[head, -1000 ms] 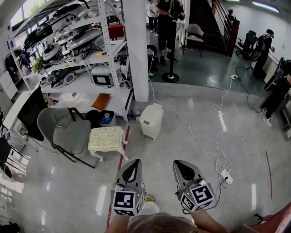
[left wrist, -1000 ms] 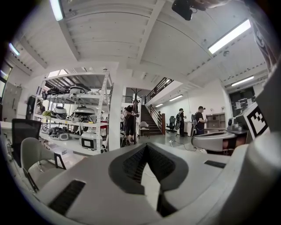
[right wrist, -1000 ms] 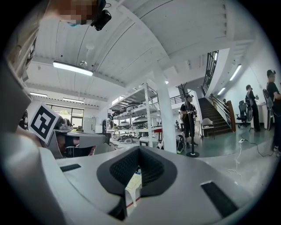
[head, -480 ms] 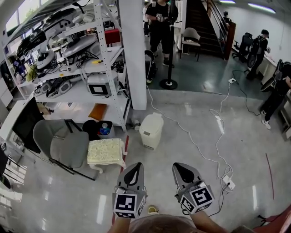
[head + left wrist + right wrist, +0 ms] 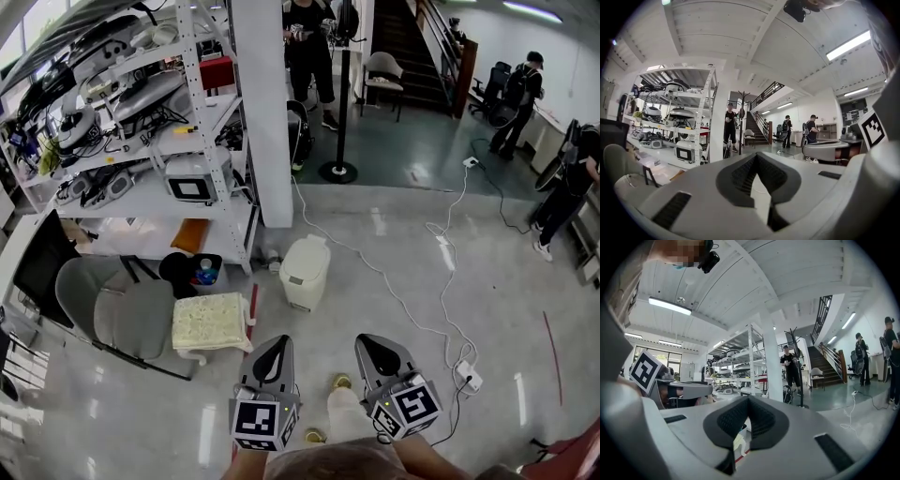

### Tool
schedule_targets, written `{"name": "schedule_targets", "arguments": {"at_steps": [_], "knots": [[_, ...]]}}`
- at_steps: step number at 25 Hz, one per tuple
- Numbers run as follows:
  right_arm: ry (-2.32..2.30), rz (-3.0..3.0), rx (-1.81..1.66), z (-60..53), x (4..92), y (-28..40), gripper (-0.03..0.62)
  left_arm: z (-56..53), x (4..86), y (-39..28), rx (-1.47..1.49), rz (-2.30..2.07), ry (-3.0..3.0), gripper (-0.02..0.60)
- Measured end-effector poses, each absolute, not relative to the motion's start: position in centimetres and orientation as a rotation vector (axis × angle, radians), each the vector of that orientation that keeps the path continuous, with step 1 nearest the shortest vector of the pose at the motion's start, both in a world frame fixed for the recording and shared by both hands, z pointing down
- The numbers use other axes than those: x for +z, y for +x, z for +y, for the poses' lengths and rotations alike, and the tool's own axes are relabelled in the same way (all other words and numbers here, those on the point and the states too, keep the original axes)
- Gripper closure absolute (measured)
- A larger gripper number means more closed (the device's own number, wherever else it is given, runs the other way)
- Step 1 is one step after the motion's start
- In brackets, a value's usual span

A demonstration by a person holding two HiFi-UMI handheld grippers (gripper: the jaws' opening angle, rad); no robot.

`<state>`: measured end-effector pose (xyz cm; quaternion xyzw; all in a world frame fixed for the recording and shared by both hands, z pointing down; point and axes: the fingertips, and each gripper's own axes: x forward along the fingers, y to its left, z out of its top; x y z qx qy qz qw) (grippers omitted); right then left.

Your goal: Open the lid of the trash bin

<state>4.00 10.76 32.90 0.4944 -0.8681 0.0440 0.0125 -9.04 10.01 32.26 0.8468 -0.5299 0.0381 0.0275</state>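
Note:
The trash bin is small and white, with its lid down. It stands on the grey floor beside the foot of a white pillar. In the head view both grippers are held low, well short of the bin. My left gripper and my right gripper are side by side, each with its jaws closed tip to tip and nothing held. The left gripper view shows my left gripper shut, pointing towards the shelves and the pillar. My right gripper is shut too.
A metal shelf rack loaded with equipment stands to the left. Near the bin are a cushioned stool, a grey chair and a black bin. A white cable runs to a power strip. People stand at the back.
The whole view has moved forward: the bin, stool and shelves sit lower and nearer in the head view. A knee and shoes now show between the grippers, which stay shut.

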Motion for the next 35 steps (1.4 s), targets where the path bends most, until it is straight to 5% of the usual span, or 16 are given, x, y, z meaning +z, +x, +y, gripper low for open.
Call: {"name": "schedule_targets", "arguments": {"at_steps": [35], "knots": [[1.318, -2.822, 0.111, -18.1, 32.4, 7.9, 0.569, -16.8, 31.7, -5.3, 0.125, -1.825, 2.517, 0.588]]}}
